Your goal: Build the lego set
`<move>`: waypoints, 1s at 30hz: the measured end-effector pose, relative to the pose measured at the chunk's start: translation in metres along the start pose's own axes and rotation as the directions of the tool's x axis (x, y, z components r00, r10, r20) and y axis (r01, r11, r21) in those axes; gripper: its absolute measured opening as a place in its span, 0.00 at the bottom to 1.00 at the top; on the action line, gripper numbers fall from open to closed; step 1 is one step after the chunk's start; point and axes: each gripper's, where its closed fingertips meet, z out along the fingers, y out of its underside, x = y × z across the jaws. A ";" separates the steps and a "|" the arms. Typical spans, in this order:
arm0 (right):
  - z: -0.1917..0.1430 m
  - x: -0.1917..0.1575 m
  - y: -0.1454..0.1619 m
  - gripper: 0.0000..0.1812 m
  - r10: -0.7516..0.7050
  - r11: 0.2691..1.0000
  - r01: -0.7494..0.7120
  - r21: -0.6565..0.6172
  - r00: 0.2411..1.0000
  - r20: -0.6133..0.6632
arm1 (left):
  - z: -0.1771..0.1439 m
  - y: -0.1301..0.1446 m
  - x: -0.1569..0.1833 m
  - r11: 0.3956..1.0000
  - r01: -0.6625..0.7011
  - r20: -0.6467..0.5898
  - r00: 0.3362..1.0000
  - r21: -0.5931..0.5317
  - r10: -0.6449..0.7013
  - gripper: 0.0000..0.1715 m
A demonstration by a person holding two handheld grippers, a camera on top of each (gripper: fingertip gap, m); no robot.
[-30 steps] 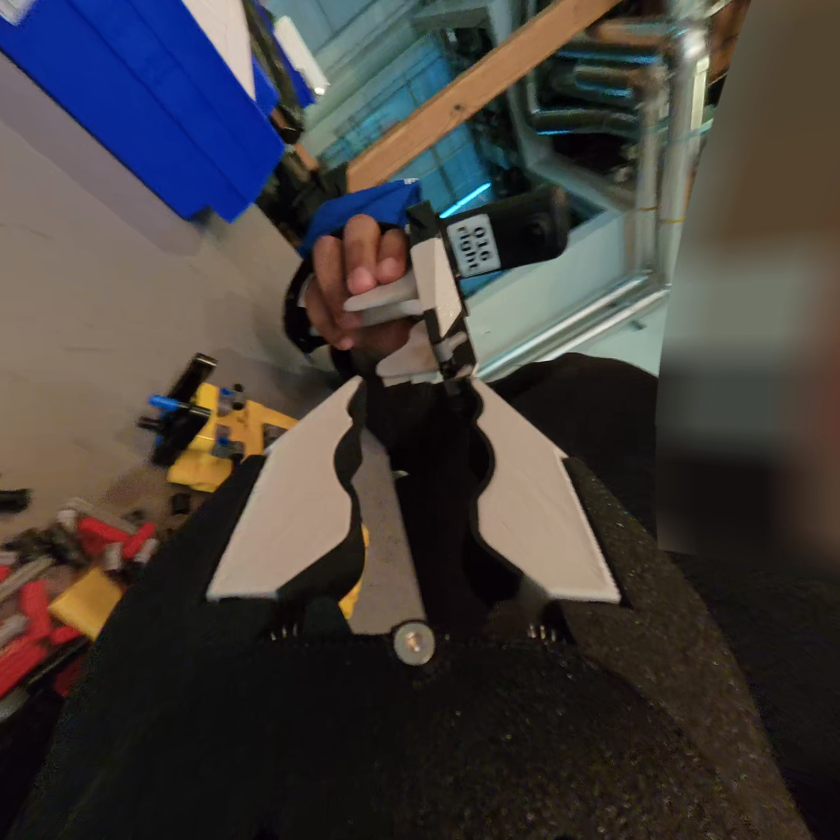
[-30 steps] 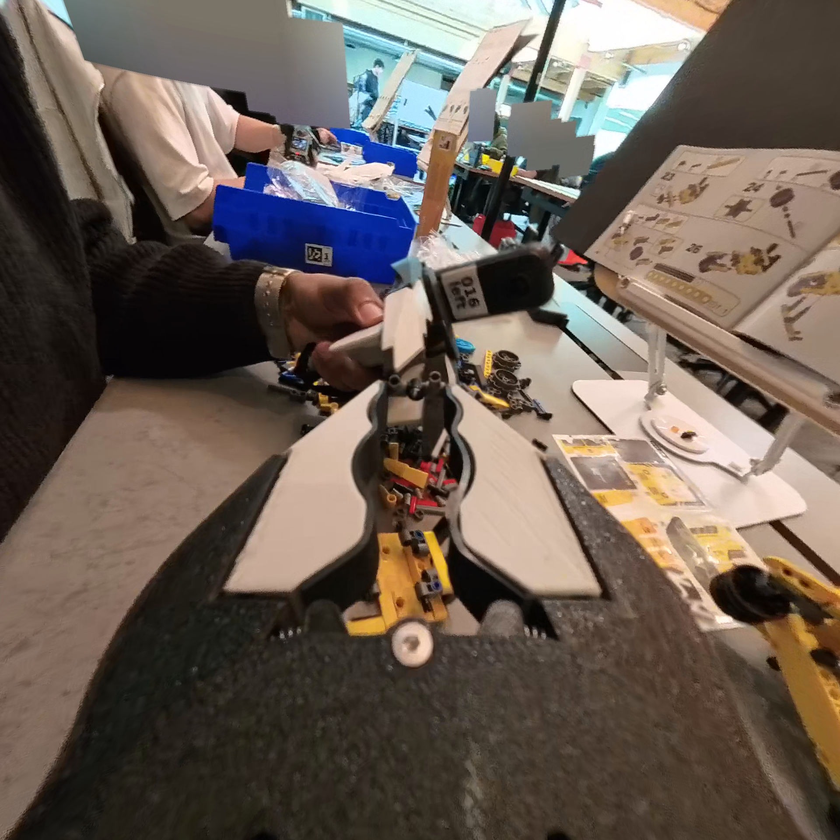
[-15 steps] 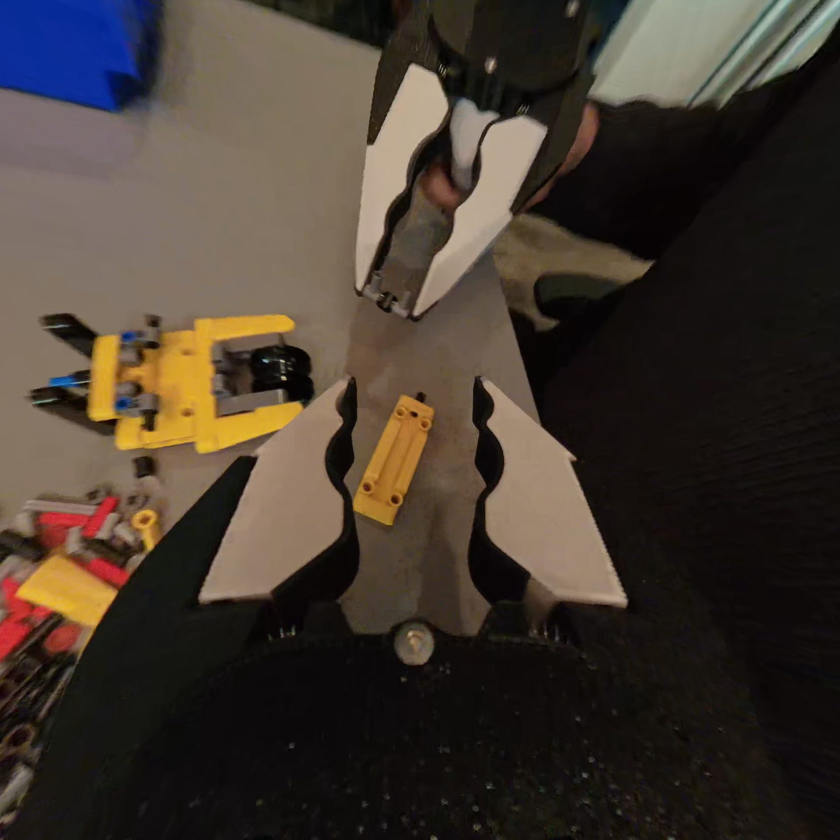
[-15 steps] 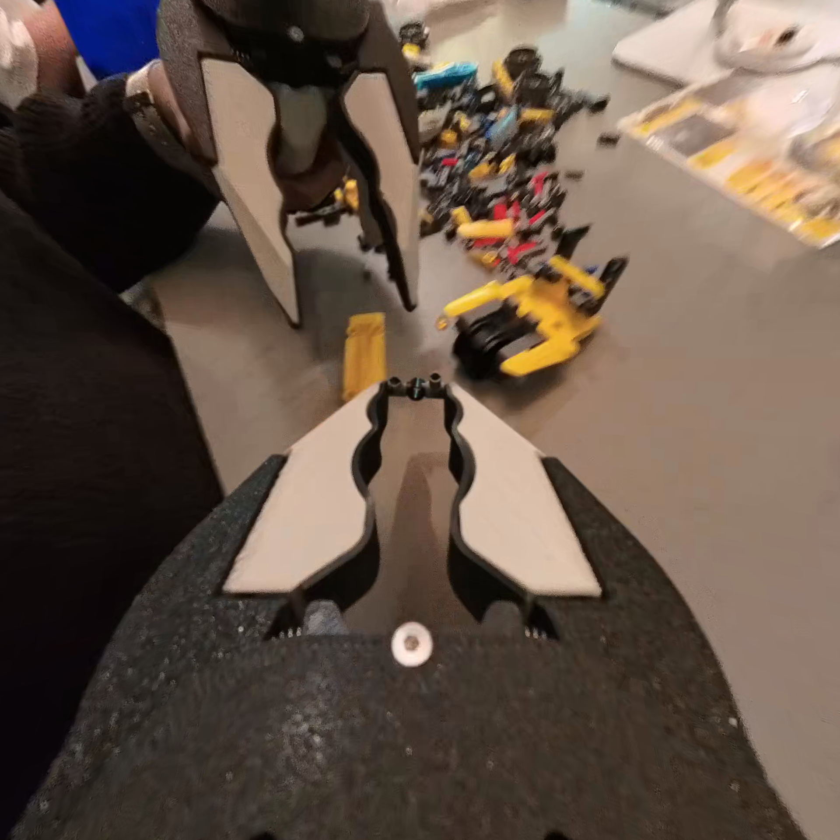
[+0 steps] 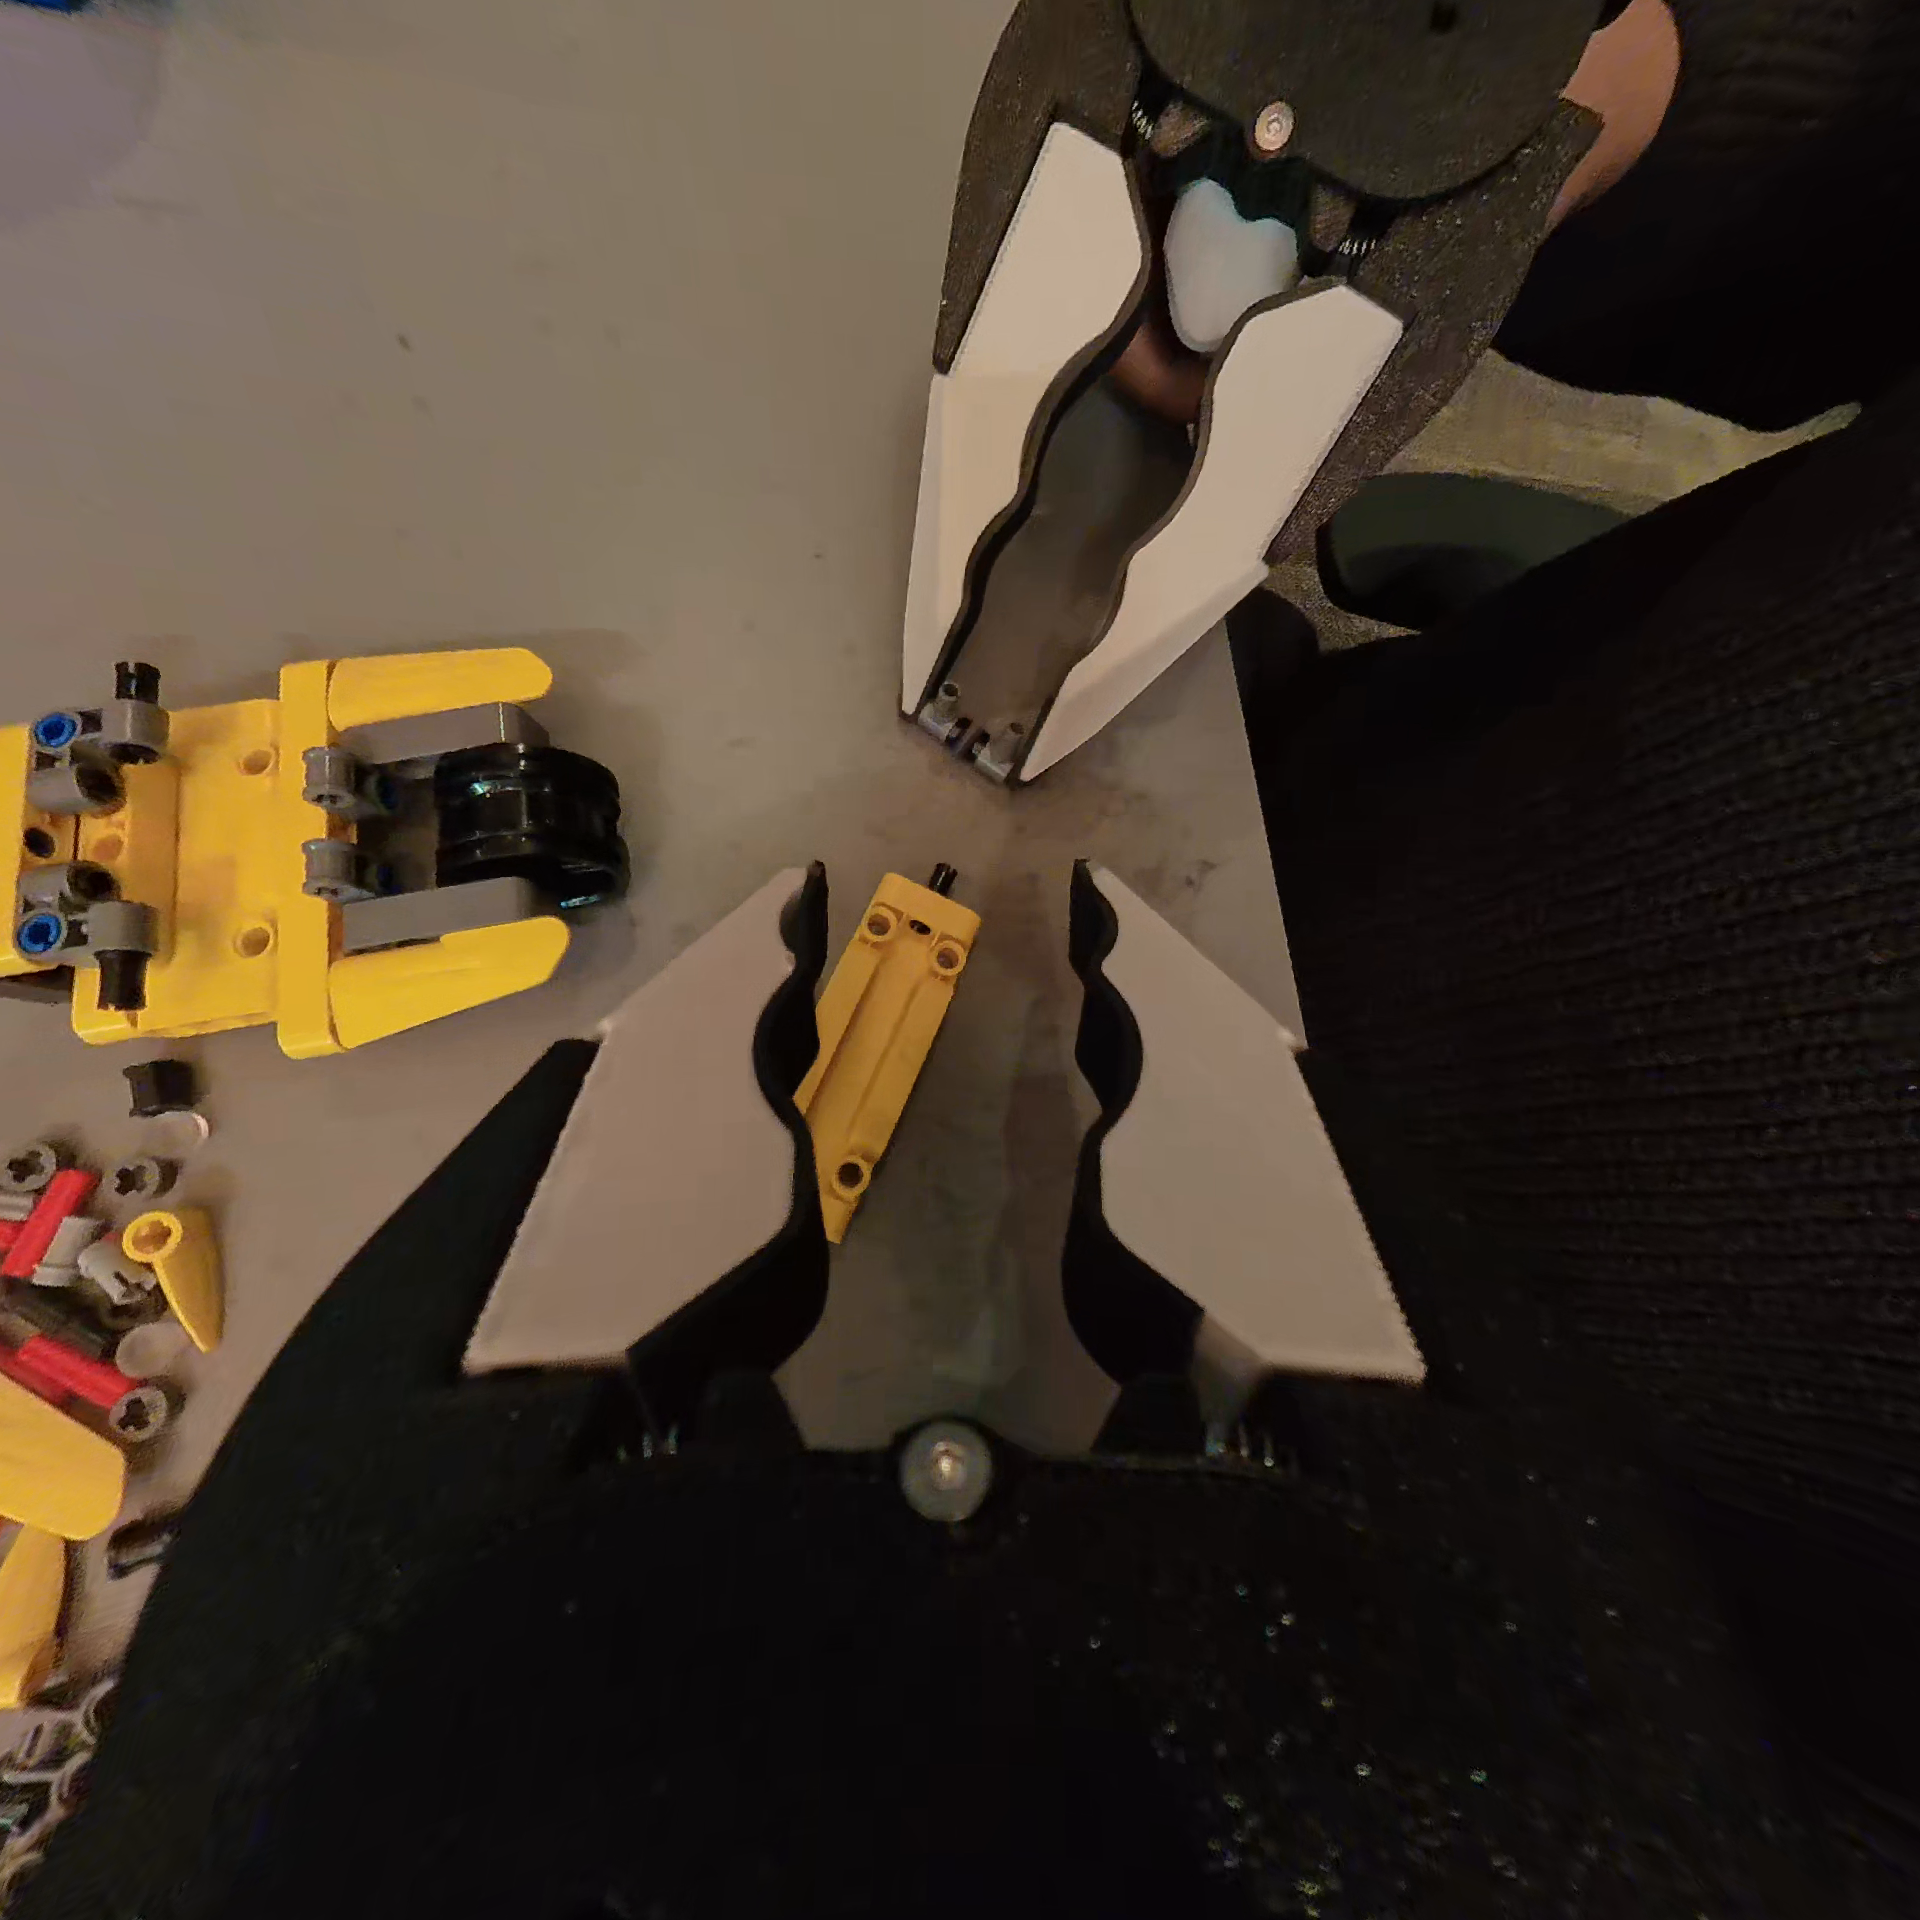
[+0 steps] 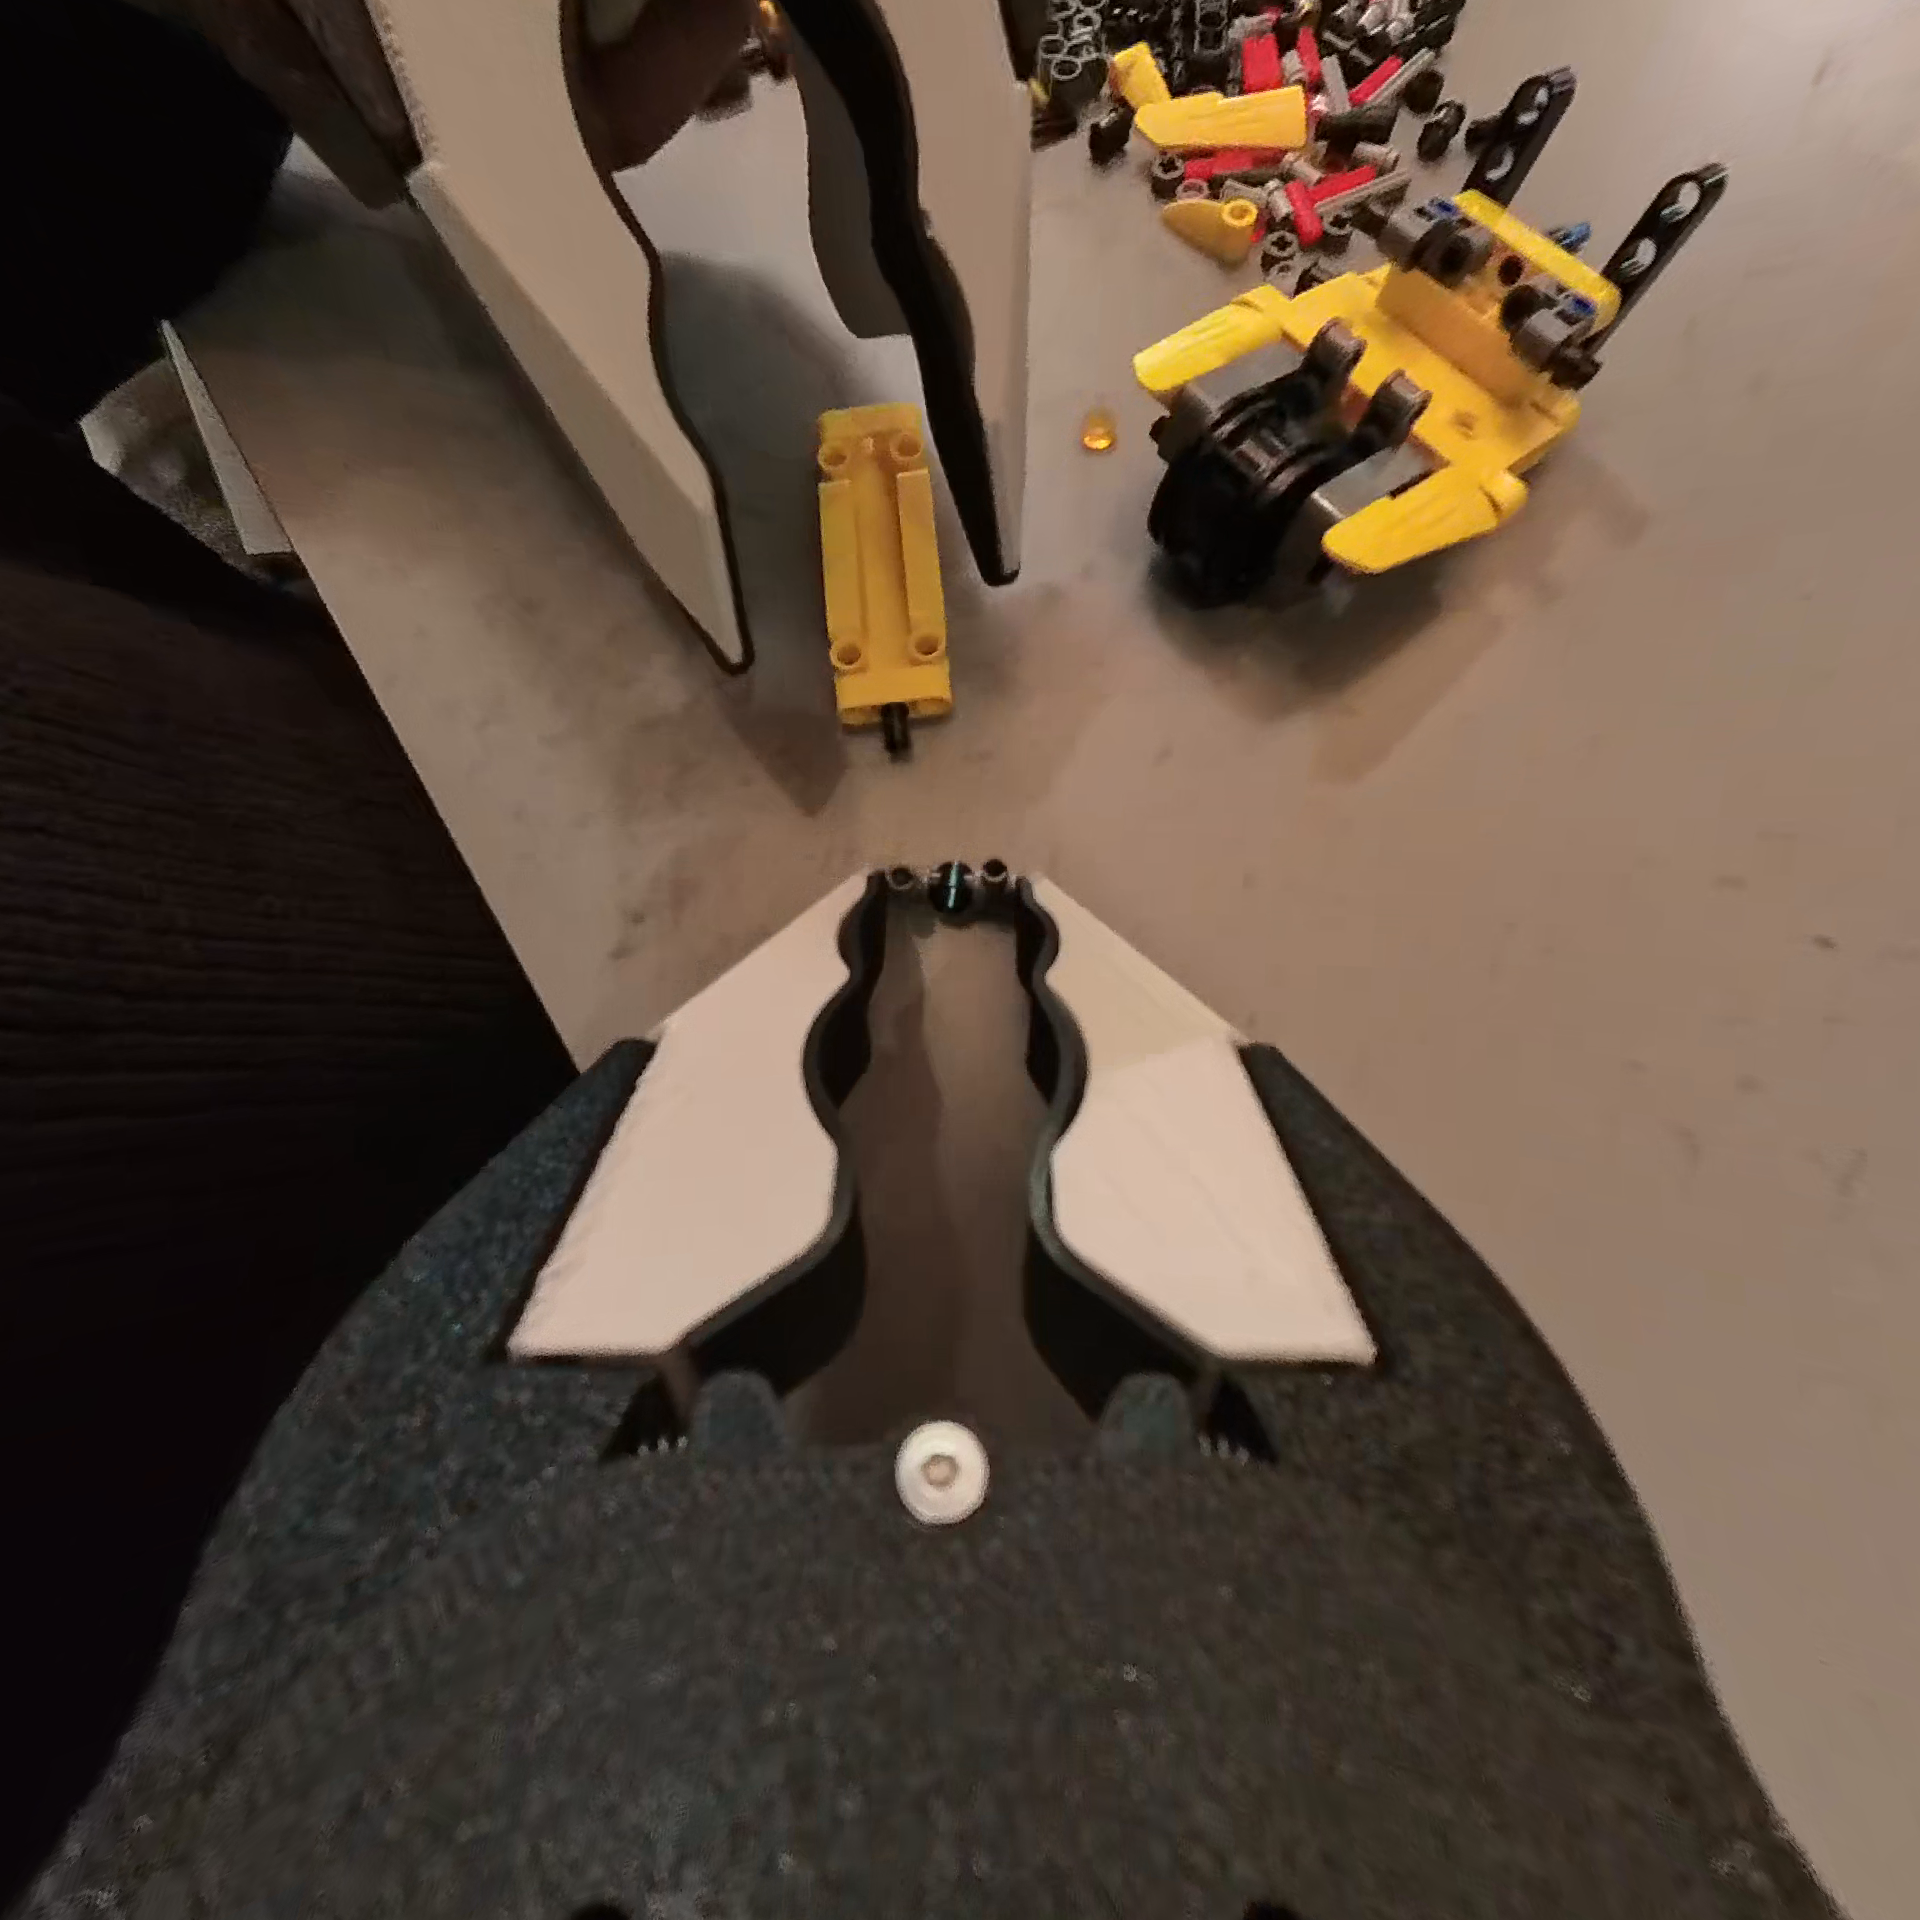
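Between the spread fingers of the left gripper (image 5: 943,883) a yellow brick panel (image 5: 888,1049) lies flat on the grey table (image 5: 520,312), a black pin (image 5: 942,876) jutting from its far end. It lies askew, hard against the left finger (image 5: 665,1164) and apart from the other, so a squeeze from here could twist it or skid it away rather than seat it squarely. The right gripper (image 6: 948,883) points at it from the opposite side, tilted down near the tabletop, its fingers narrowed on a small grey-and-black connector piece (image 6: 948,885); that hold is only at the very tips and looks liable to slip, though blur makes this hard to judge. Off to the side sit a yellow wheeled assembly (image 5: 291,842) and loose parts (image 5: 83,1278).
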 end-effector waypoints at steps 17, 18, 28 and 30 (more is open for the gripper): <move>-0.010 0.000 0.009 0.18 -0.054 0.998 0.054 -0.031 0.998 0.026 | 0.000 0.003 -0.003 1.000 -0.009 0.016 1.000 0.001 0.009 0.26; -0.009 0.000 0.008 0.17 -0.044 0.999 0.045 -0.026 0.998 0.036 | 0.000 0.002 -0.002 1.000 -0.010 0.014 1.000 0.008 0.010 0.26; -0.007 0.005 -0.004 0.13 -0.137 0.991 0.137 -0.001 0.990 -0.035 | -0.004 -0.008 -0.001 0.997 0.039 0.018 0.999 0.066 -0.040 0.26; -0.013 0.011 -0.019 0.13 -0.189 0.980 0.196 0.045 0.975 -0.119 | -0.007 -0.021 -0.003 0.979 0.136 -0.011 0.991 0.152 -0.136 0.23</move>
